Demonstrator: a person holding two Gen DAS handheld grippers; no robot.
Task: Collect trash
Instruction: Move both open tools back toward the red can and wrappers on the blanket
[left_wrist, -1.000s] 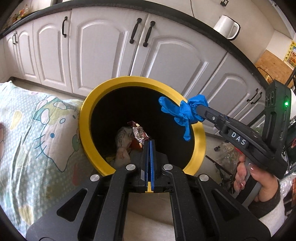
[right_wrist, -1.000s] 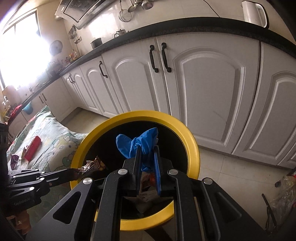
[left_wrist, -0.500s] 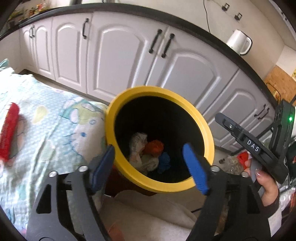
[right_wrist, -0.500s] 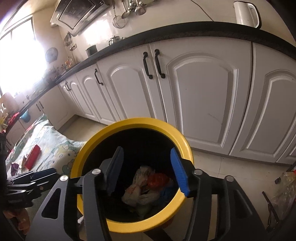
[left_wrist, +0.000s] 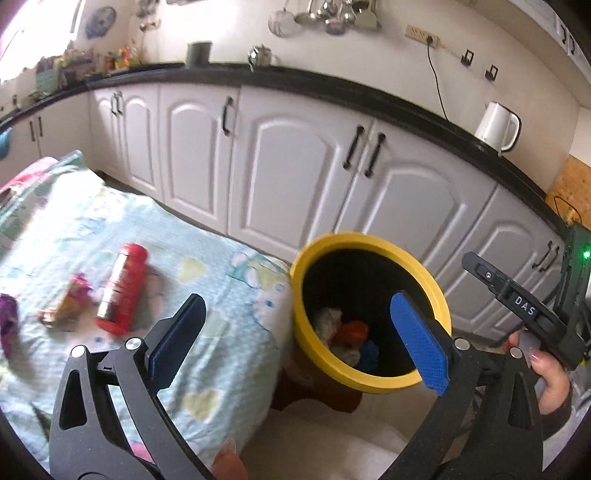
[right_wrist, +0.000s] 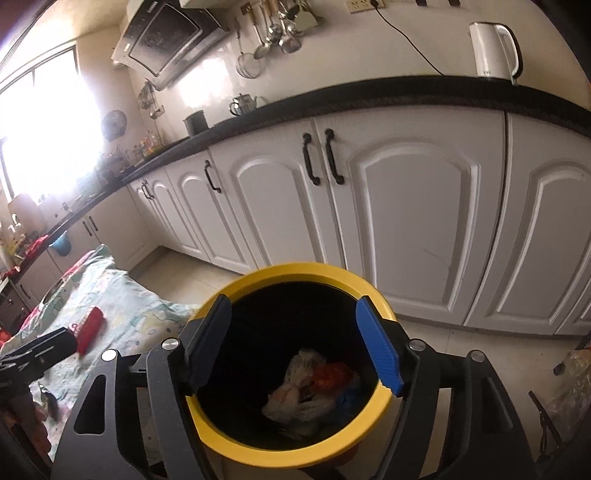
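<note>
A yellow-rimmed black bin (left_wrist: 437, 295) (right_wrist: 295, 271) stands beside a patterned cloth (left_wrist: 207, 266). It holds crumpled trash (right_wrist: 306, 384), including a blue glove (right_wrist: 347, 400). My left gripper (left_wrist: 299, 339) is open and empty, above the cloth's edge left of the bin. My right gripper (right_wrist: 295, 347) is open and empty, right above the bin; it also shows in the left wrist view (left_wrist: 513, 299). On the cloth lie a red tube (left_wrist: 123, 288) (right_wrist: 89, 328), a crumpled wrapper (left_wrist: 66, 304) and a purple scrap (left_wrist: 8, 325).
White kitchen cabinets (left_wrist: 295, 177) (right_wrist: 424, 221) run behind the bin under a black counter with a white kettle (left_wrist: 496, 125) (right_wrist: 493, 50). A clear bag (right_wrist: 569, 373) lies on the floor at right.
Both grippers opened and dropped the blue glove and a wrapper into the bin. The left gripper has swung left and back, bringing the cloth and red tube into view.
</note>
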